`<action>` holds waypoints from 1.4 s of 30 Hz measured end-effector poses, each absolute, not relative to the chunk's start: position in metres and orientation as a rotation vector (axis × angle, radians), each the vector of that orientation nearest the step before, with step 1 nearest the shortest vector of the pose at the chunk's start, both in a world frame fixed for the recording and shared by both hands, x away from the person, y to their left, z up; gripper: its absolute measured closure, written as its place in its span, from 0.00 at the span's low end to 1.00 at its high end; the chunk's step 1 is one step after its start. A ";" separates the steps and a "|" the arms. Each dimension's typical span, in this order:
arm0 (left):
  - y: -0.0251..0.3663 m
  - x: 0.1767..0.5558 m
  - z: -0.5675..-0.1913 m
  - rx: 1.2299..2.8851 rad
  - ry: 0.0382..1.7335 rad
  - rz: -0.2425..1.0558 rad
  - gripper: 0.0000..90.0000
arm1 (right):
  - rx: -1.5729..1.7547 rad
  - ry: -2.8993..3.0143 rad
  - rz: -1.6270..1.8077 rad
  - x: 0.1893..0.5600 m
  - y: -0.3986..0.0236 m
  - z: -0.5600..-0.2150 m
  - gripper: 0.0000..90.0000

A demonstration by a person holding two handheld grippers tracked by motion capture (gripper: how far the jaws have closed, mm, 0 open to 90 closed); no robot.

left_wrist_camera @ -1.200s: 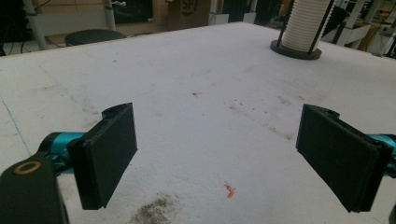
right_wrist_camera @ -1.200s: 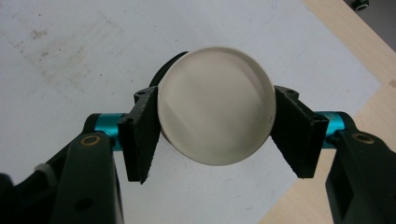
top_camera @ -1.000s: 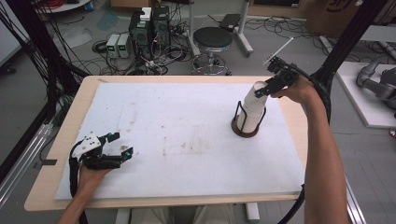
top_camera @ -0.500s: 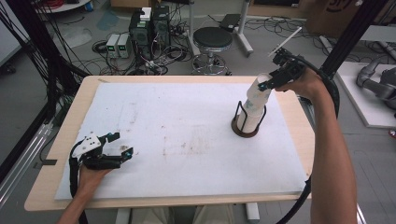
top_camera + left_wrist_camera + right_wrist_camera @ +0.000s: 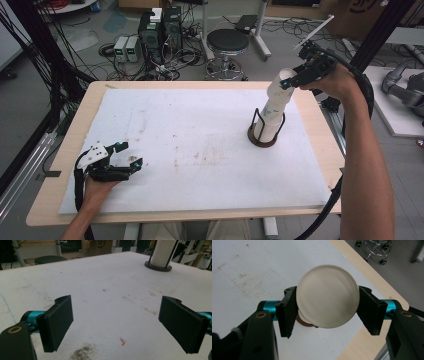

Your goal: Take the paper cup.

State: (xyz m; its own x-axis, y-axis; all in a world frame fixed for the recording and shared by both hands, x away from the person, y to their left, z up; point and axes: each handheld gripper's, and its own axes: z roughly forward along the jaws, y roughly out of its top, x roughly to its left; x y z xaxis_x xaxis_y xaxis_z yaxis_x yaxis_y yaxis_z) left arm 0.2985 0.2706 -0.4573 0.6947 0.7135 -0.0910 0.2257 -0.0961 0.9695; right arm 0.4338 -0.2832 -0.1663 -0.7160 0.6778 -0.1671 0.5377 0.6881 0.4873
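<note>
The biggest change is on the right side of the high view: the right gripper [image 5: 295,80], pinching the top paper cup [image 5: 281,82] of the cup stack [image 5: 270,117], now sits higher than it did in the earlier 2 frames, where that cup was still low on the column and close to the holder's wire uprights. The lifted cup leans toward the upper right of the frame, its lower end still overlapping the cups beneath, so I judge it is being drawn off the stack but is not yet free; a further lift should separate it. In the right gripper view the 2 black jaws press on opposite sides of the cup [image 5: 327,296], whose round white bottom faces the camera, with a sliver of the brown base [image 5: 304,323] showing beneath. The table [image 5: 55,200], covered by a stained white mat [image 5: 190,145], holds 1 container rack: the dark round cup holder [image 5: 262,140] at right of centre, with thin black posts around the remaining nested cups, which seem to stand upright inside it; what lies inside the cups cannot be seen. At lower left of the high view the left gripper [image 5: 130,156] rests on the mat where it was before, jaws spread with nothing between them; its own view shows only bare mat between the pads and the holder [image 5: 158,266] far off at upper right.
</note>
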 end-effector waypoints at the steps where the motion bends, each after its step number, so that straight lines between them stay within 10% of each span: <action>1: 0.271 0.298 -0.457 1.657 0.770 0.486 0.14 | 0.954 2.567 0.585 0.433 -0.283 -0.165 0.42; 42: 0.271 0.298 -0.457 1.646 0.777 0.495 0.14 | 0.709 2.460 1.110 0.366 -0.271 -0.193 0.42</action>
State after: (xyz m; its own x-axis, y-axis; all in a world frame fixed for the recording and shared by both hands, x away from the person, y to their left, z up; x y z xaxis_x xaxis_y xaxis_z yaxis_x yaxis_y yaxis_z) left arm 0.2977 0.2714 -0.4575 0.6876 0.7203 -0.0918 0.2218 -0.0879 0.9711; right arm 0.3657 -0.2705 -0.1925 -0.8137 0.5714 -0.1070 0.2977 0.5676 0.7676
